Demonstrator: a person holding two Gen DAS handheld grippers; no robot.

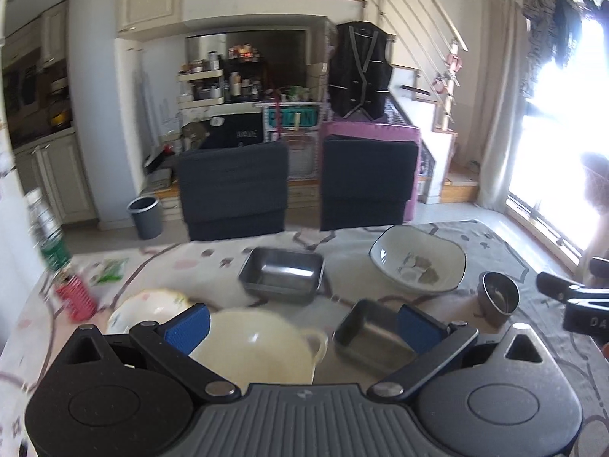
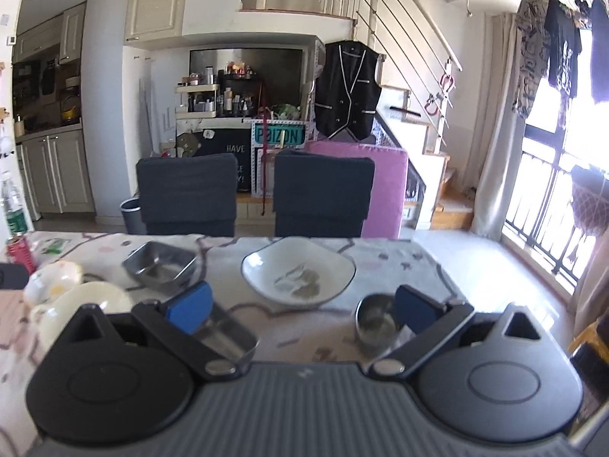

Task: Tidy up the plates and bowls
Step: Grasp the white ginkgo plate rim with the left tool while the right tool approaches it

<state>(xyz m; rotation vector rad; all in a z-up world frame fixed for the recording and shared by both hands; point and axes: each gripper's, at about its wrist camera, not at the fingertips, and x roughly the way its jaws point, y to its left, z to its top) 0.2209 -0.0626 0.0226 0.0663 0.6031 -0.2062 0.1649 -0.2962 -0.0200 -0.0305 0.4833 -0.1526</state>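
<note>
Six dishes loose on table point(image 1: 350, 285), nothing stacked. Left wrist: left tool point(image 1: 302, 327) wide open, empty, over cream bowl point(image 1: 251, 350), steel tray point(image 1: 371, 337) beside. Right wrist: right tool point(image 2: 304, 310) wide open, empty, steel cup point(image 2: 375, 323) by its right finger, white bowl point(image 2: 298, 272) ahead. Approach step; next likely lower, close on a rim.

Daylight floods in from the window point(image 1: 563, 122) on the right, blown out to white in both views; the left wrist view shows more glare. Room interior evenly lit, kitchen cabinets point(image 2: 49, 171) dimmer. Left wrist view has motion blur, worst on the bottle point(image 1: 49, 236) at left edge. Fisheye bends the stair railing point(image 2: 411, 23); dark vignette in corners.
</note>
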